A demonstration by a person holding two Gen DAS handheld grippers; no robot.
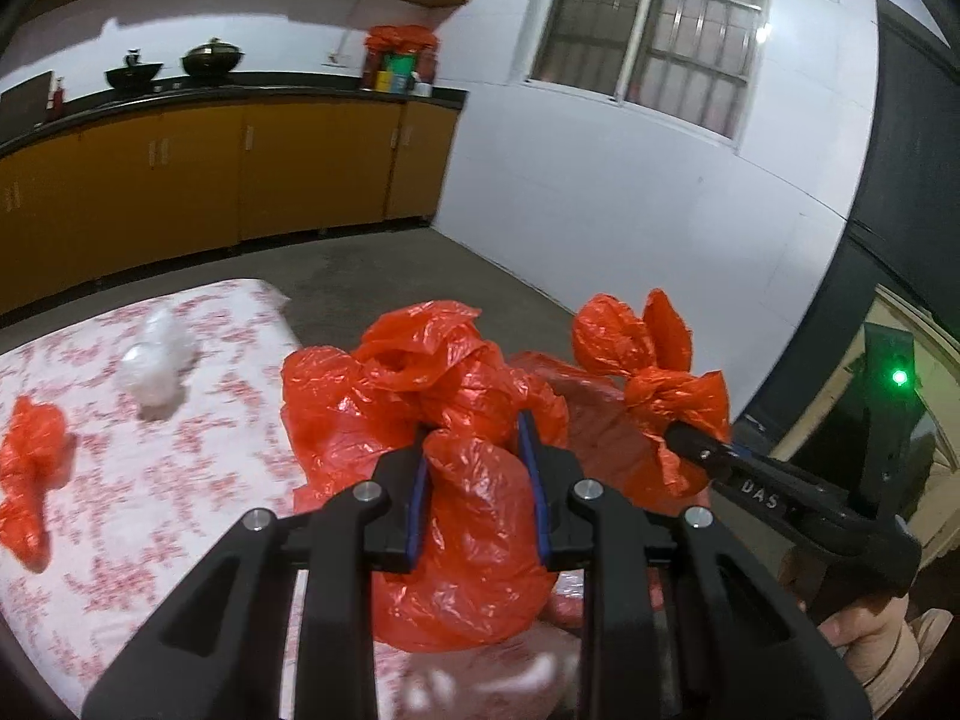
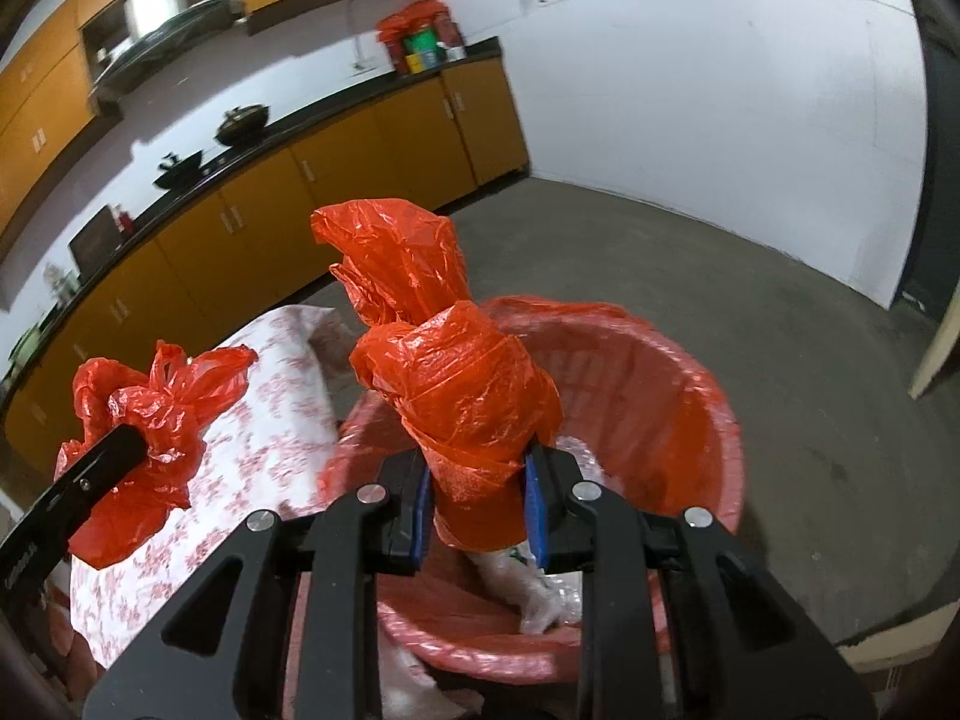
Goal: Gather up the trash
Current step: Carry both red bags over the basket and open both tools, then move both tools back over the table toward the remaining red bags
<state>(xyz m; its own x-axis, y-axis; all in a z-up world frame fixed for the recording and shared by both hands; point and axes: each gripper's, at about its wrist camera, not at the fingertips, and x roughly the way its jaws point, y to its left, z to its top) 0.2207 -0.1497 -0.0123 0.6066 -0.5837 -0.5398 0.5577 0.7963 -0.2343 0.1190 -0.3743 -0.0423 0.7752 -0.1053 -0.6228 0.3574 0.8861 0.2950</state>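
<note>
Black gripper linkage fills the bottom of both wrist views. Beyond it, in the right wrist view, sits the largest thing here: a red bin [image 2: 708, 420] lined with red film, on the concrete floor just beside the table [image 1: 198, 450], which wears a floral cloth. Some clear wrapping already lies in the bin's bottom.

Next in size are the two tied red bags. The left gripper [image 1: 477, 480] has its jaws drawn partway in, pads pressing on the gathered neck of one red plastic bag [image 1: 480, 540]. The right gripper [image 2: 477, 498] is likewise narrowed onto the knotted neck of the second red bag [image 2: 456, 390], held above the bin's rim.

Smaller pieces wait on the table: a loose red bag [image 1: 33, 474] and a crumpled white wad [image 1: 156, 366].

All of this film looks light, soft and slick; it would crush and slide under a flat pinch, so the bunched knot or twisted neck is probably the surest place to take hold.
</note>
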